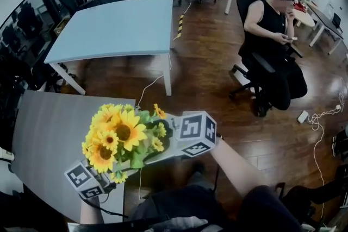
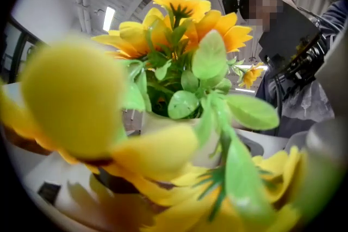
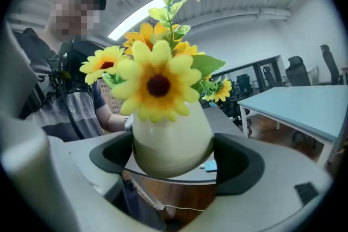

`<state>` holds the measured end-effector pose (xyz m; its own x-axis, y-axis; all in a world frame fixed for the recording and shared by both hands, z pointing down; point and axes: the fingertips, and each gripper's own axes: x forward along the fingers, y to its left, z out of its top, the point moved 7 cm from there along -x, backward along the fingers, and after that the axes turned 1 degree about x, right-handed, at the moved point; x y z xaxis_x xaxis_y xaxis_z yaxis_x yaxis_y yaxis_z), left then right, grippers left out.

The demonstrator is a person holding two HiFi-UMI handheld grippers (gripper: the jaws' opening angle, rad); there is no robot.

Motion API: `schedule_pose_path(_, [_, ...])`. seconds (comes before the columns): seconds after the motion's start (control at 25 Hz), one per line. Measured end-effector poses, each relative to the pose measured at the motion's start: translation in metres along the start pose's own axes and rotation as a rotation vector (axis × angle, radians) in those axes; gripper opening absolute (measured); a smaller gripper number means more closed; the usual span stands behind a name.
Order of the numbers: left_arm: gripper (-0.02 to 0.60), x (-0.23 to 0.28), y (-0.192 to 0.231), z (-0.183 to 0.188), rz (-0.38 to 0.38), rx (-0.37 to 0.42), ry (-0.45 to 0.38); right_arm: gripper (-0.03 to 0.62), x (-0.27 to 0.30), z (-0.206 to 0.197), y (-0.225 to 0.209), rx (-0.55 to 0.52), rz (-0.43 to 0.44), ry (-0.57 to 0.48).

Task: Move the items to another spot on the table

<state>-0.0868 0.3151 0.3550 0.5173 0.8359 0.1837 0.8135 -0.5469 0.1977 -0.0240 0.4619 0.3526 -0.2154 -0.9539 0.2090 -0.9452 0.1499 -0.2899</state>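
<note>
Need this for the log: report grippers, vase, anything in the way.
Right gripper shut on the vase, held off the grey table. Left gripper among the sunflowers, jaws unreadable behind petals. Nothing seen in the way.

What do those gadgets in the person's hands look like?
Both grippers are light grey plastic. The right gripper has black curved pads inside its jaws. Each carries a white cube printed with black square markers; a black cable trails from the left gripper. The person wears a short-sleeved grey shirt.
</note>
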Motion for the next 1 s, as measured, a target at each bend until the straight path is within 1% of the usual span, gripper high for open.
schedule_pose_path(0.08, [0.485,0.044,-0.011,0.009,-0.013,0.043,0.039,0.477,-0.041,-0.009,-0.008,-0.019,-0.005,0.022])
schedule_pose_path(0.16, [0.485,0.082,-0.021,0.021,-0.027,0.069,0.059,0.478,-0.078,-0.015,-0.015,-0.032,-0.012,0.021])
schedule_pose_path(0.24, [0.486,0.107,-0.025,0.034,-0.032,0.058,0.056,0.479,-0.105,-0.014,-0.020,-0.026,-0.020,-0.014])
schedule_pose_path(0.32, [0.486,0.128,-0.026,0.045,-0.027,0.030,0.047,0.479,-0.130,-0.009,-0.025,-0.008,-0.027,-0.058])
schedule_pose_path(0.48, [0.486,0.178,-0.032,0.053,-0.012,-0.015,0.034,0.479,-0.184,-0.014,-0.040,0.018,-0.026,-0.135])
schedule_pose_path(0.64, [0.483,0.204,-0.025,0.067,0.011,-0.015,0.018,0.479,-0.209,-0.011,-0.057,0.044,-0.037,-0.145])
schedule_pose_path(0.8, [0.482,0.222,-0.009,0.080,0.016,-0.017,0.002,0.479,-0.224,0.002,-0.078,0.028,-0.055,-0.148])
schedule_pose_path(0.88, [0.482,0.230,0.002,0.082,0.009,-0.029,-0.007,0.479,-0.228,0.008,-0.090,0.019,-0.064,-0.135])
schedule_pose_path(1.0, [0.482,0.238,0.022,0.077,0.001,-0.022,0.001,0.479,-0.225,0.006,-0.110,0.020,-0.074,-0.091])
